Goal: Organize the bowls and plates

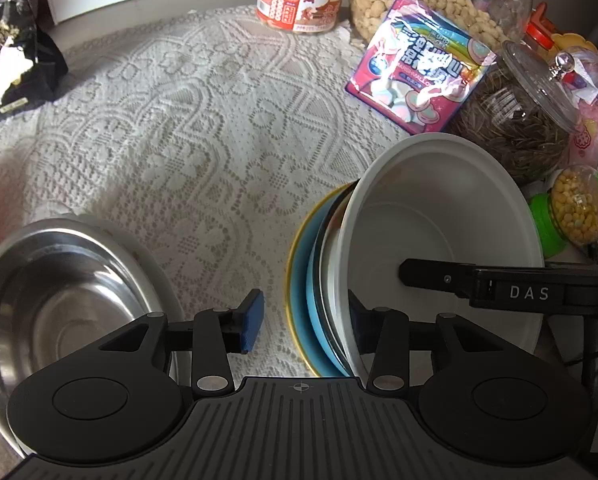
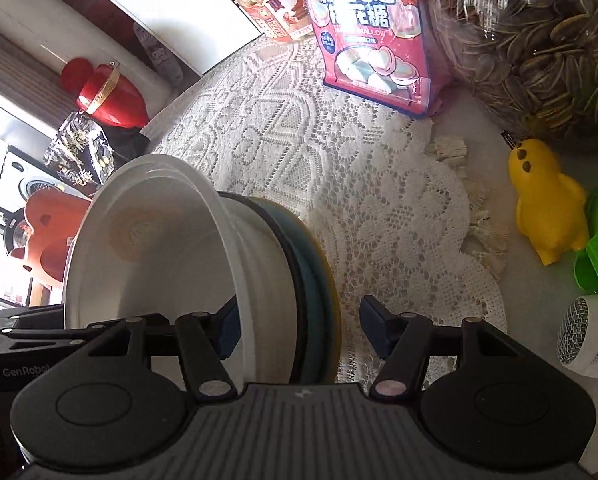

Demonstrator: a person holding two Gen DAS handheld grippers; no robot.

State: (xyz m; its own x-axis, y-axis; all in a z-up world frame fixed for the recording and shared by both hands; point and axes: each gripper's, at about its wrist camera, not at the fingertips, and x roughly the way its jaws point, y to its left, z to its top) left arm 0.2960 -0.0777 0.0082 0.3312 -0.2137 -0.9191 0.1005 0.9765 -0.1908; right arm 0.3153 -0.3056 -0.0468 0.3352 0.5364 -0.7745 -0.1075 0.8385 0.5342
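Stacked dishes (image 1: 339, 280) sit between both tongs' (image 1: 305, 322) (image 2: 299, 330) spread fingers, ungripped.

Both views bright w/ daylight, sharp at centre. Strong fisheye bend at edges; corners go dark, esp. bottom. Left wrist view: glare on steel bowl (image 1: 55, 300) inside and on marshmallow bag (image 1: 419, 68) foil; soft shadows on lace cloth (image 1: 203, 128) near the middle. Right wrist view: window area at far left blown out to white, white bowl (image 2: 159, 240) interior softly lit w/ a faint warm reflection, seed jar (image 2: 539, 40) at top right slightly soft.
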